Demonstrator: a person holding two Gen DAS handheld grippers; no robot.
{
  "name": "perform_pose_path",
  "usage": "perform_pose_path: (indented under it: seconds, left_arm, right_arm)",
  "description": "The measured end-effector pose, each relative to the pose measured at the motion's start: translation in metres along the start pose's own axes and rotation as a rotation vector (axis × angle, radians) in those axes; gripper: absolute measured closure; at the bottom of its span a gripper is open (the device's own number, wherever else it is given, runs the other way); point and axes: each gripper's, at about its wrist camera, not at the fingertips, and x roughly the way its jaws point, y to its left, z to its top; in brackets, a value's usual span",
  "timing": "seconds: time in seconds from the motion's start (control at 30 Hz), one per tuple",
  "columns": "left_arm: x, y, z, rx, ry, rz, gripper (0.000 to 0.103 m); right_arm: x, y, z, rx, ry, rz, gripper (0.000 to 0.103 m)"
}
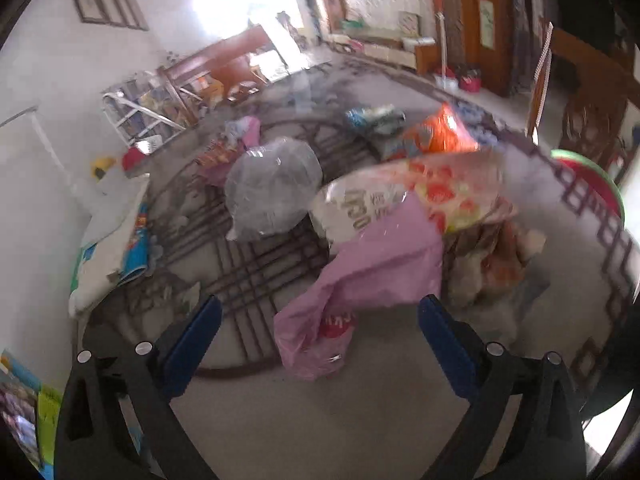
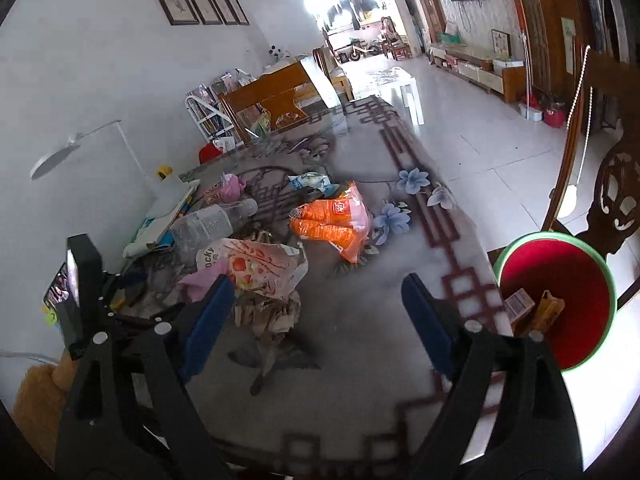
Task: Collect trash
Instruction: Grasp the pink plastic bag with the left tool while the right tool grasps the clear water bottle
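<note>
Trash is strewn over a patterned glass table (image 2: 360, 360). In the left wrist view my left gripper (image 1: 320, 312) is open above the table, and a pink plastic bag (image 1: 372, 276) lies between its fingers, untouched. Beyond it are a strawberry-print snack wrapper (image 1: 420, 196), a clear plastic bottle (image 1: 272, 188), an orange snack bag (image 1: 440, 132) and crumpled brown paper (image 1: 488, 256). My right gripper (image 2: 318, 292) is open and empty over bare tabletop, with the wrapper (image 2: 256, 268) and brown paper (image 2: 268, 312) by its left finger. A red bin with a green rim (image 2: 504, 256) beside the table holds small cartons.
Papers and a booklet (image 1: 116, 240) lie at the table's left edge by the white wall. A white desk lamp (image 2: 60, 156) stands there. A carved wooden chair (image 2: 616, 200) is behind the bin. A blue-white wrapper (image 2: 312, 182) lies farther back. A black device (image 2: 80, 276) sits at the left.
</note>
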Motion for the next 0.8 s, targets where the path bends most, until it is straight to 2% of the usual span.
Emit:
perform_pose_path:
  seconds: [0.07,0.2,0.27,0.33,0.4,0.43,0.53,0.63,0.8]
  left_arm:
    - [0.012,0.002,0.001,0.010,0.028,-0.028,0.009]
    - [0.033,-0.007,0.006,0.031,0.065,-0.019,0.009]
    - [0.037,-0.017,0.004,0.044,0.060,-0.008,0.017]
    - [0.043,-0.016,0.003,0.036,0.064,-0.021,0.047]
    - [0.045,-0.011,0.003,0.003,0.066,-0.048,0.060]
    - [0.045,-0.008,0.002,-0.013,0.064,-0.064,0.073]
    - [0.040,0.003,-0.002,-0.106,0.057,-0.136,0.078]
    - [0.028,0.015,-0.009,-0.200,0.031,-0.176,0.080]
    - [-0.005,0.038,-0.033,-0.430,-0.067,-0.266,0.080]
  right_arm:
    - [0.003,-0.002,-0.002,0.018,0.018,-0.009,0.019]
    - [0.001,-0.008,-0.003,0.038,0.016,0.004,0.019]
    - [0.003,-0.007,-0.002,0.036,0.022,-0.001,0.019]
    - [0.004,-0.004,-0.003,0.023,0.030,-0.009,0.019]
    - [0.006,-0.001,-0.003,0.009,0.035,-0.016,0.019]
    - [0.007,0.000,-0.003,0.000,0.037,-0.021,0.019]
    - [0.008,0.002,-0.004,-0.002,0.038,-0.024,0.019]
    - [0.009,0.000,-0.005,0.011,0.044,-0.017,0.019]
    - [0.012,0.000,-0.005,0.009,0.075,-0.028,0.019]
